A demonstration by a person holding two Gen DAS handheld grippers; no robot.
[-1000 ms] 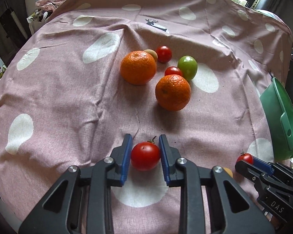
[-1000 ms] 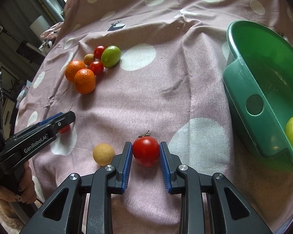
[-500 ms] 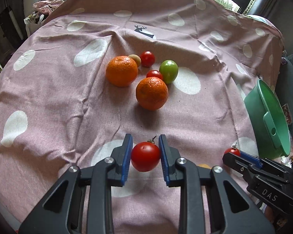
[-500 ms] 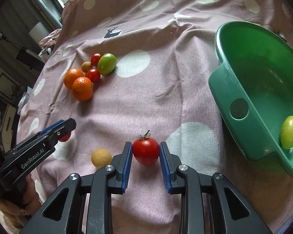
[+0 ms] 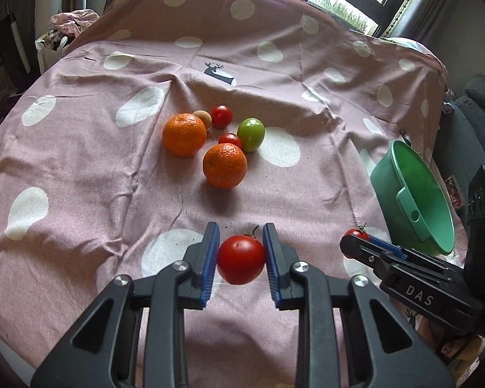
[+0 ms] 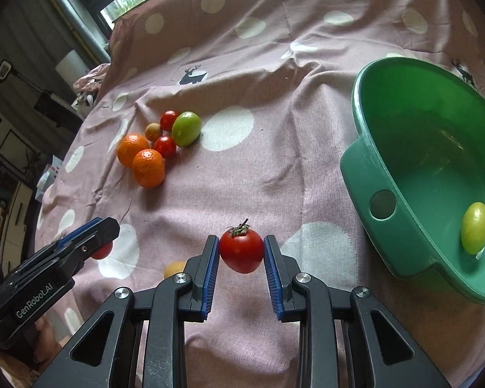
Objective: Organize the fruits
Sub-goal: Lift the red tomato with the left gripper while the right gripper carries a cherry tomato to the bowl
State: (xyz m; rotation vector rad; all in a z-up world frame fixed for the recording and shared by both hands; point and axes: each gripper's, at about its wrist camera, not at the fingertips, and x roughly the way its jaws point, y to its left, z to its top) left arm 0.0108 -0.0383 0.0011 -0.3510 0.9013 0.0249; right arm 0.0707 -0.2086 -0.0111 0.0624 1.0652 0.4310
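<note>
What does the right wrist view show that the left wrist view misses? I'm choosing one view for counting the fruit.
Only the right wrist view shows the yellow-green fruit lying inside the green basin and a small yellow fruit beside its gripper.

Only the left wrist view shows nothing extra among the fruit.

Both show the two oranges, two small red tomatoes, the green tomato, and each gripper holding a red tomato.

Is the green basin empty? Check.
No, a yellow-green fruit lies inside the green basin near its handle side.
</note>
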